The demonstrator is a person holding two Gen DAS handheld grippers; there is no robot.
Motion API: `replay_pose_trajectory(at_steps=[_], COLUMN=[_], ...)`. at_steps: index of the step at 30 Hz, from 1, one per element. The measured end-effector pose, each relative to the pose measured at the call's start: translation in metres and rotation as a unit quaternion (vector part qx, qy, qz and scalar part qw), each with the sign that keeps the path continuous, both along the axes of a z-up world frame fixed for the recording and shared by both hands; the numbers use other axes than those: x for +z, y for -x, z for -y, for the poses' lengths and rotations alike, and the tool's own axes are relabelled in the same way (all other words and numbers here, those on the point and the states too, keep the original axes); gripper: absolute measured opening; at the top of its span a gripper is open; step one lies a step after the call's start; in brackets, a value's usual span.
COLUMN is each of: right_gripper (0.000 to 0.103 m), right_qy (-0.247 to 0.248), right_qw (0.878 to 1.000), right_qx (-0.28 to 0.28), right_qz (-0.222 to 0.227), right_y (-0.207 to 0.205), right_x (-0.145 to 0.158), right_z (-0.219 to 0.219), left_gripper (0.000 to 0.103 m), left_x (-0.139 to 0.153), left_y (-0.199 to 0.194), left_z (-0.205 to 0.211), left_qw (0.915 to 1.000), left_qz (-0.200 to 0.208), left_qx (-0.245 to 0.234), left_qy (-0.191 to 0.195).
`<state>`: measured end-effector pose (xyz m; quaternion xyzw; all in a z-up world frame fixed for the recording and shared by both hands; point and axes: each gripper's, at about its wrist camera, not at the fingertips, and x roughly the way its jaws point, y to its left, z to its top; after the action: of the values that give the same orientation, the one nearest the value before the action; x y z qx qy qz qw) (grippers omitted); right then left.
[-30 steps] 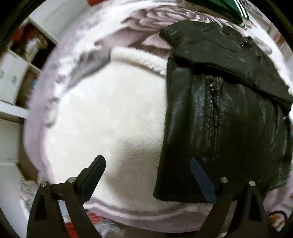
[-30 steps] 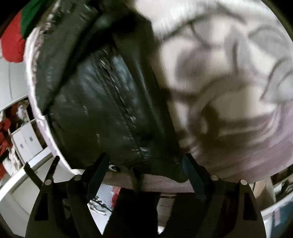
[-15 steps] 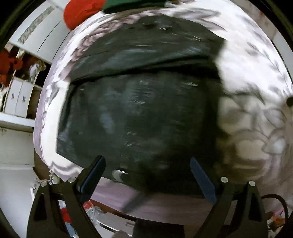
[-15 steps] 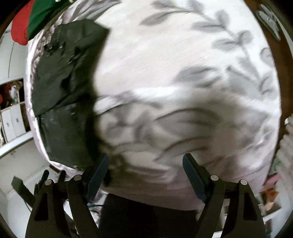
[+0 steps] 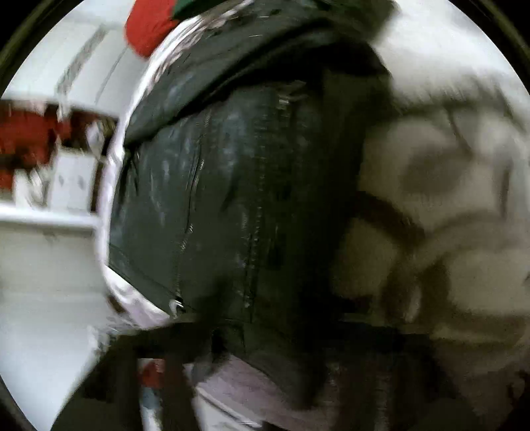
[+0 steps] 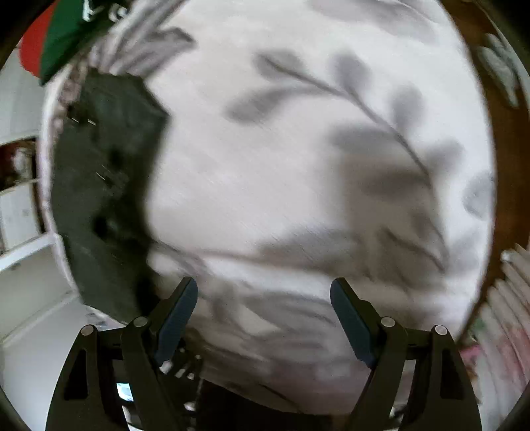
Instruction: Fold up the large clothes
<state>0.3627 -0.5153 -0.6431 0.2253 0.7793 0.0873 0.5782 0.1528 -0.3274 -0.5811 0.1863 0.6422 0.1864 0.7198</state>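
Black leather jacket (image 5: 238,199) lying folded on the leaf-patterned blanket (image 6: 298,165), sitting near its left edge in the right wrist view, right gripper (image 6: 264,318) hovering wide apart over bare blanket, left gripper smeared by blur (spread impossible to tell), red and green clothes (image 6: 59,36) lying beyond the jacket.

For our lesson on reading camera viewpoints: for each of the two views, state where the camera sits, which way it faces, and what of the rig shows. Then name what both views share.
Left wrist: on the left gripper, facing down and forward at the black leather jacket; heavy blur, the gripper's own fingers are not discernible.
Right wrist: on the right gripper, facing down at the leaf-patterned blanket; both fingers show, jaws apart, nothing between them.
Shared: the jacket, the blanket, and the red and green cloth at the far edge.
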Motion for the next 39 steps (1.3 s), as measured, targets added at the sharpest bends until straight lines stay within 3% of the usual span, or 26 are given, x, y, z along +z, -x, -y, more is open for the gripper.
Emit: replay_pose_trajectory(at_steps=[2, 8, 12, 13, 14, 15, 17, 21, 23, 26, 29, 32, 35, 39], right_gripper=[0.084, 0.084, 0.084, 0.08, 0.051, 0.035, 0.025, 0.021, 0.021, 0.021, 0.021, 0.021, 0.021, 0.021], right_qy=[-0.057, -0.223, -0.267, -0.267, -0.278, -0.276, -0.249, -0.214, -0.183, -0.137, -0.095, -0.067, -0.039, 0.019], right_qw=[0.998, 0.971, 0.955, 0.954, 0.951, 0.952, 0.96, 0.972, 0.98, 0.989, 0.993, 0.993, 0.993, 0.992], right_qx=[-0.018, -0.083, -0.124, -0.13, -0.134, -0.128, -0.128, -0.095, -0.059, -0.015, 0.033, 0.062, 0.081, 0.114], right_qz=[0.003, -0.022, -0.04, -0.033, -0.023, -0.018, -0.006, 0.028, 0.048, 0.055, 0.064, 0.071, 0.072, 0.055], right_y=[-0.024, -0.072, -0.075, -0.075, -0.075, -0.075, -0.076, -0.085, -0.095, -0.112, -0.126, -0.139, -0.156, -0.169], right_x=[-0.01, -0.07, -0.108, -0.108, -0.104, -0.098, -0.079, -0.012, 0.03, 0.076, 0.105, 0.118, 0.114, 0.085], right_z=[-0.012, -0.057, -0.083, -0.087, -0.094, -0.102, -0.109, -0.13, -0.154, -0.206, -0.281, -0.351, -0.432, -0.523], left_gripper=[0.01, 0.007, 0.007, 0.007, 0.007, 0.007, 0.007, 0.007, 0.007, 0.007, 0.007, 0.007, 0.007, 0.007], left_x=[0.009, 0.033, 0.045, 0.048, 0.05, 0.052, 0.062, 0.089, 0.1, 0.12, 0.136, 0.139, 0.124, 0.081], left_y=[0.0, 0.003, 0.002, 0.003, 0.003, 0.004, 0.005, 0.005, 0.001, -0.004, -0.008, -0.012, -0.016, -0.018], left_z=[-0.009, -0.02, -0.025, -0.023, -0.026, -0.03, -0.035, -0.06, -0.084, -0.145, -0.199, -0.254, -0.305, -0.37], left_qw=[0.9993, 0.9976, 0.997, 0.9968, 0.9967, 0.9964, 0.9956, 0.9886, 0.9789, 0.9488, 0.9404, 0.9373, 0.9313, 0.9133], left_qz=[0.013, 0.04, 0.051, 0.053, 0.054, 0.056, 0.06, 0.072, 0.062, 0.067, 0.09, 0.113, 0.124, 0.117], left_qx=[0.012, 0.011, 0.008, 0.007, 0.005, 0.007, 0.007, 0.026, 0.04, 0.1, 0.137, 0.165, 0.197, 0.242], left_qy=[0.034, 0.055, 0.058, 0.059, 0.06, 0.064, 0.072, 0.13, 0.19, 0.292, 0.298, 0.285, 0.281, 0.306])
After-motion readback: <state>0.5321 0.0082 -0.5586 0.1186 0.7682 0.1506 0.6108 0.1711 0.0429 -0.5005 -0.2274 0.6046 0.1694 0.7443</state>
